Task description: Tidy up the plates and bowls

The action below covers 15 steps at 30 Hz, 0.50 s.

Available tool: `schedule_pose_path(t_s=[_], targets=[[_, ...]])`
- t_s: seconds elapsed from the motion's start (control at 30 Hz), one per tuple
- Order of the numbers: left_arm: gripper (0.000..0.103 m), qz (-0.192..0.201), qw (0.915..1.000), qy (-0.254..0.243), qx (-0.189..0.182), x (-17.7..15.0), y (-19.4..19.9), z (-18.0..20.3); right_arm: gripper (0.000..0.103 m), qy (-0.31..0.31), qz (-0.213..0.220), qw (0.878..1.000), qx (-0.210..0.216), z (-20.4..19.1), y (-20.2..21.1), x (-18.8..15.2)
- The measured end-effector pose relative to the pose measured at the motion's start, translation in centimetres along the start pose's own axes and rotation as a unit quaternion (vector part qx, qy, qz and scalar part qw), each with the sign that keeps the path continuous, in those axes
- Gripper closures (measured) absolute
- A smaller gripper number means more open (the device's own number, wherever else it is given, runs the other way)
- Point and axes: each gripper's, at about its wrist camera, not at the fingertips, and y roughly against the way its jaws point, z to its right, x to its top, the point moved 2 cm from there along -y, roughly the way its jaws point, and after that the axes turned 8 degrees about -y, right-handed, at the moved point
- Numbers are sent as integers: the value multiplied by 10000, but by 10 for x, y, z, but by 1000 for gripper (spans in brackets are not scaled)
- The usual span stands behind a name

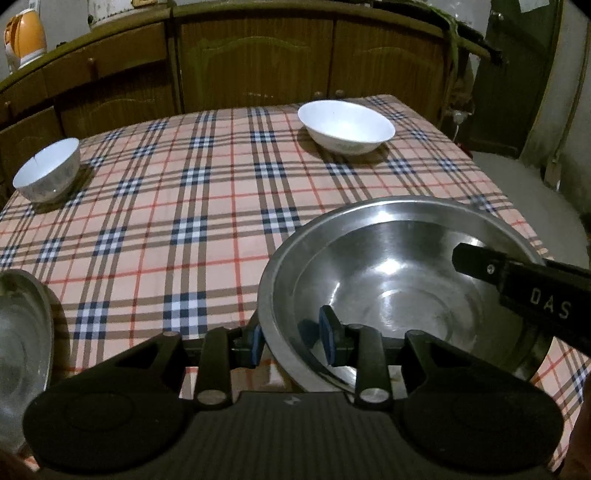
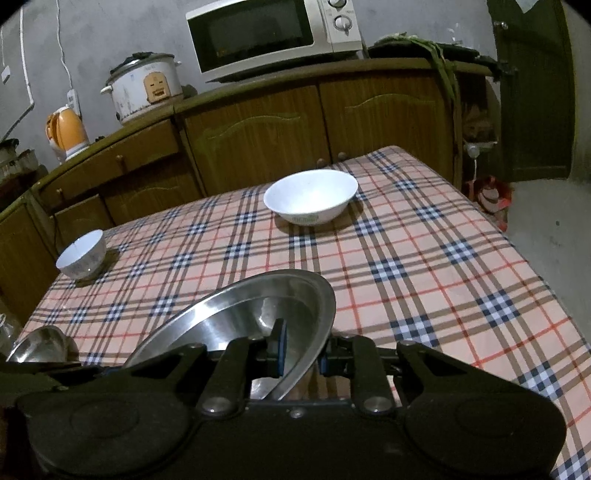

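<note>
You grip steel basin [image 1: 399,280] with both tools: left gripper [image 1: 293,338] clenched on near rim, right gripper [image 2: 301,350] clenched on opposite rim, for balance. Basin low over tabletop [image 1: 207,206], 5 o'clock. 2 white bowls, 10 and 1 o'clock.

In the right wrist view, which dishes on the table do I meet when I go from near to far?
Large steel bowl clamped by the right gripper → small white bowl → wide white bowl.

Two white bowls [image 2: 309,201] [image 2: 81,254], two steel bowls [image 1: 399,288] [image 2: 40,345] (one mostly cut off), one microwave [image 2: 273,35], one rice cooker [image 2: 144,86], one orange kettle [image 2: 68,133].
</note>
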Motion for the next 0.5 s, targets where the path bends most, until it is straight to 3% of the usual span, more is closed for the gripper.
schedule_pose_path(t_s=[0.5], targets=[[72,-216,9997,-21,-65,-10,-13,4,81,-108,-207,9997,-84,10,-12,-13]])
